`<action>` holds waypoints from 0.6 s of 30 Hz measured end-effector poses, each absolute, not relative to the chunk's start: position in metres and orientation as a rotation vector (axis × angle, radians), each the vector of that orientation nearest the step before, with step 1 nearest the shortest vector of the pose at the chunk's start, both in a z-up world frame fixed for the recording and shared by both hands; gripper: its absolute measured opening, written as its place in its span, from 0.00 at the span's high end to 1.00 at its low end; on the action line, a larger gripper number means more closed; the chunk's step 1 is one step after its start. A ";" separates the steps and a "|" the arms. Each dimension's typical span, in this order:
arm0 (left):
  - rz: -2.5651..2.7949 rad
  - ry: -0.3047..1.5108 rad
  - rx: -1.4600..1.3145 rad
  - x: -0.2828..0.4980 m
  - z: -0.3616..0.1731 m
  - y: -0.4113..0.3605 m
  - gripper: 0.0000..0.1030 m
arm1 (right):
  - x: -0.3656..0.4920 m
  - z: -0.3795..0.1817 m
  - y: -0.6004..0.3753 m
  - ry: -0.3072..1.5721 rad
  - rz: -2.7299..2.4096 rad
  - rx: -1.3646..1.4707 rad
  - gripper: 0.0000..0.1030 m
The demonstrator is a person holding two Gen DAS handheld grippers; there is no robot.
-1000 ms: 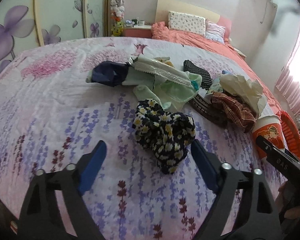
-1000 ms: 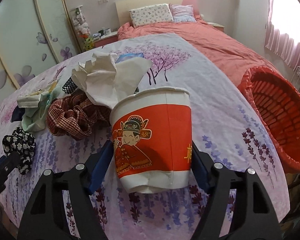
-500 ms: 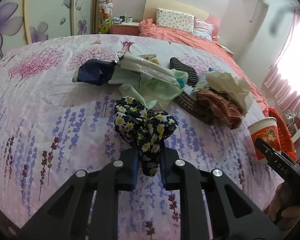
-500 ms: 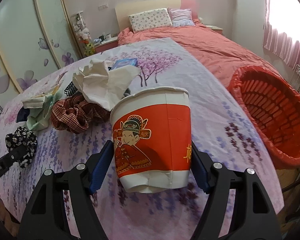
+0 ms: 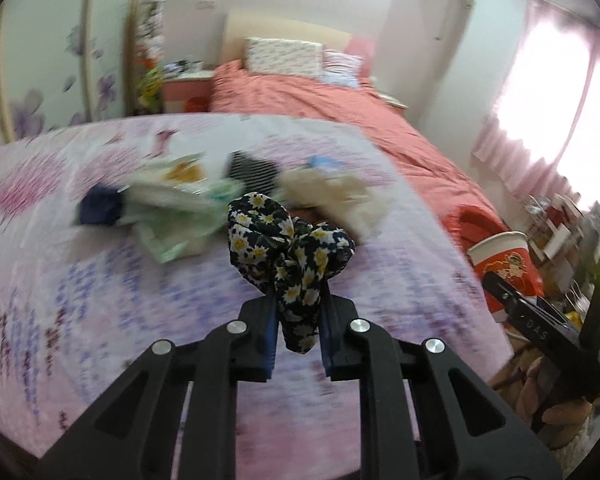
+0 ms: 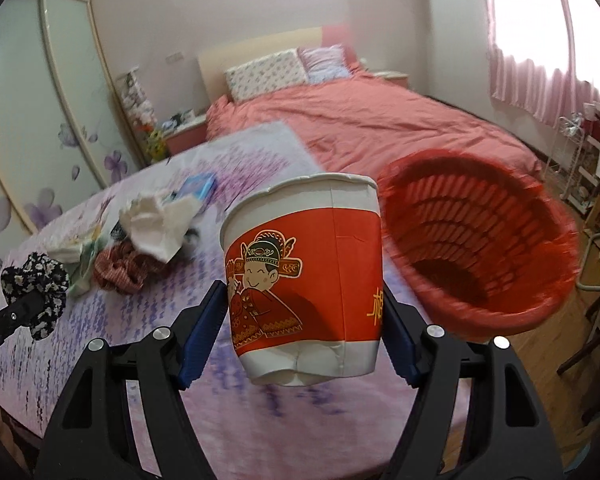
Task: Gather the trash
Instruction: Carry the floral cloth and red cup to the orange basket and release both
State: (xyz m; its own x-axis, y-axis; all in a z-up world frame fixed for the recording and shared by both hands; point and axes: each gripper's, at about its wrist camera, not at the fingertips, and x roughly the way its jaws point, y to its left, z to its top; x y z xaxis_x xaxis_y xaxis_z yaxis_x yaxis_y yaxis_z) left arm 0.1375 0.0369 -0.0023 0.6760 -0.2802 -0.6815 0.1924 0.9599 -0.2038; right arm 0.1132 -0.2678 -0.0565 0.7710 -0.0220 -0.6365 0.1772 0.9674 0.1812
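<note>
My left gripper [image 5: 298, 314] is shut on a black floral cloth [image 5: 288, 248] and holds it above the lavender-print bedspread [image 5: 100, 300]. The cloth also shows in the right wrist view [image 6: 36, 292]. My right gripper [image 6: 304, 320] is shut on a red and white paper noodle cup [image 6: 304, 280], lifted off the bed. The cup also shows in the left wrist view [image 5: 504, 264]. A red plastic basket [image 6: 480, 248] sits just right of the cup, beside the bed.
A pile stays on the bedspread: crumpled white paper [image 6: 156, 228], a red plaid cloth [image 6: 120, 272], green cloth [image 5: 172, 232], a dark blue item [image 5: 100, 208], a striped cloth [image 5: 252, 172]. A second bed with a pink cover [image 6: 360, 120] lies behind.
My left gripper closed on the floral cloth and lifted it off the bed. My right gripper lifted the cup and moved it right, toward the red basket.
</note>
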 end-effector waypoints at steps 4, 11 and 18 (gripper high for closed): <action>-0.381 0.771 -0.074 0.145 0.008 -0.017 0.83 | 0.104 -0.047 -0.303 0.652 -0.174 0.268 0.30; -0.555 0.776 -0.010 0.167 0.007 -0.110 0.83 | 0.094 -0.044 -0.351 0.605 -0.270 0.303 0.30; -0.696 0.798 0.024 0.189 -0.003 -0.190 0.83 | 0.101 -0.051 -0.385 0.580 -0.320 0.348 0.30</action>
